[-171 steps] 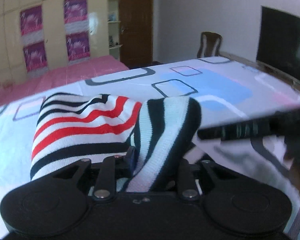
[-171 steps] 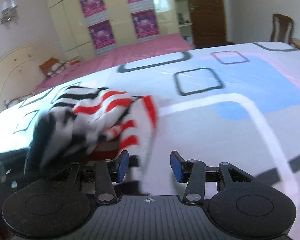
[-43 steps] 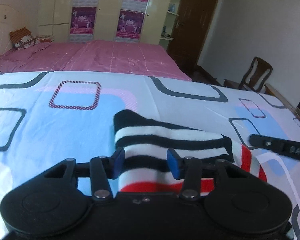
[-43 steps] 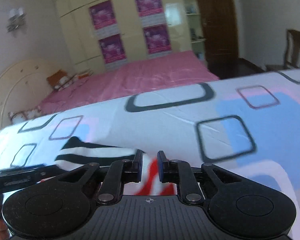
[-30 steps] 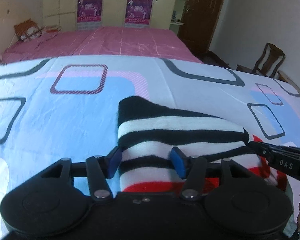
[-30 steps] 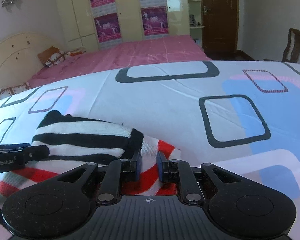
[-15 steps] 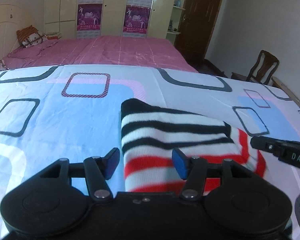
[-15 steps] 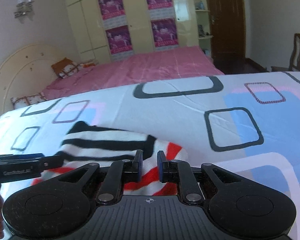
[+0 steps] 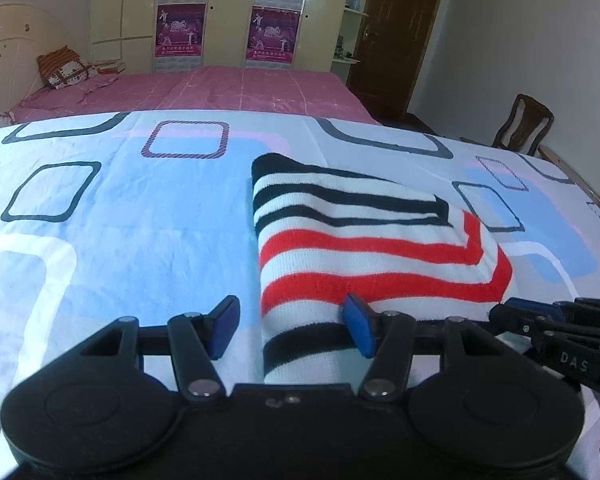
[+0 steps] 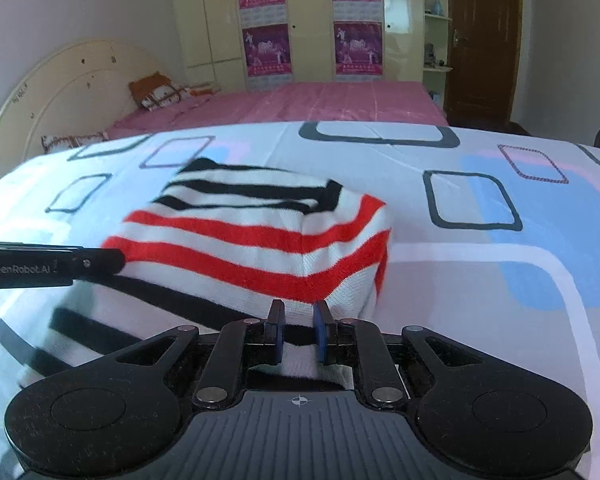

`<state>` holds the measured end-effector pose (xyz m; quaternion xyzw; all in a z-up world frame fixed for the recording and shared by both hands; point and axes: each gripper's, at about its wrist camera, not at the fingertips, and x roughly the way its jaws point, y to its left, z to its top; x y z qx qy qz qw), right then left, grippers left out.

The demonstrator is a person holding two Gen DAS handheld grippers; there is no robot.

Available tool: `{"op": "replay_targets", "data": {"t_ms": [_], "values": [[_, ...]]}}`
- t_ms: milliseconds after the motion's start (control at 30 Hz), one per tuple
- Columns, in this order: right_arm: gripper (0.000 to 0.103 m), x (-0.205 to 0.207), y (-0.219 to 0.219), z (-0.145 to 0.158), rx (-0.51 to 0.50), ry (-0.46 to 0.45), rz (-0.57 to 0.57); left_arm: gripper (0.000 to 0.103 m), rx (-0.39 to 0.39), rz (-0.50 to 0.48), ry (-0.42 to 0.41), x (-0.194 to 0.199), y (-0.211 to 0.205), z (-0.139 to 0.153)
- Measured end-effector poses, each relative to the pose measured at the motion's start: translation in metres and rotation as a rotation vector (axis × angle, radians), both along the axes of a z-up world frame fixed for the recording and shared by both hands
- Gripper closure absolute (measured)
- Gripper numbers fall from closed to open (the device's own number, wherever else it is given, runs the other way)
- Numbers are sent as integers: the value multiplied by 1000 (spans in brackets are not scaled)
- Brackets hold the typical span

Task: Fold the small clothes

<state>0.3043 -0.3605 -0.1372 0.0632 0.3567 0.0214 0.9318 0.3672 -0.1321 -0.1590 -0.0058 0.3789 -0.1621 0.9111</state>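
Judged mid-fold: left gripper (image 9: 288, 326) spread wide, gripping nothing, right gripper (image 10: 298, 334) pinched on the near edge of the red, black and white striped knit garment (image 10: 256, 232) lying folded just ahead on the patterned bedsheet (image 10: 460, 280); next, probably carrying that edge across.

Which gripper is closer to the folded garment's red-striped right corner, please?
Right. The right gripper sits just below that corner of the striped garment; the left gripper straddles its opposite, left edge.
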Motion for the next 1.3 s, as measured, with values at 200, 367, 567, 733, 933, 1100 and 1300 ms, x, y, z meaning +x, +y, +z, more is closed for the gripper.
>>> {"op": "replay_targets", "data": {"t_ms": [200, 367, 567, 733, 933, 1100, 1300], "values": [[89, 1, -9, -4, 59, -5, -24, 45, -5, 3, 4, -2, 3, 4], [89, -21, -14, 16, 88, -26, -11, 47, -4, -1, -12, -26, 10, 15], [51, -60, -10, 23, 61, -33, -1, 47, -6, -3, 14, -59, 21, 18], [58, -83, -7, 13, 82, 5, -10, 47, 2, -22, 68, -70, 23, 4], [80, -88, -17, -4, 179, 67, -63, 52, -28, -20, 103, -70, 26, -6], [80, -91, -28, -19, 253, 87, -105, 52, -29, -13, 119, -69, 26, -14], [79, -92, -24, 2, 196, 83, -37, 37, 15, -12, 105, -66, 22, -2]]}}
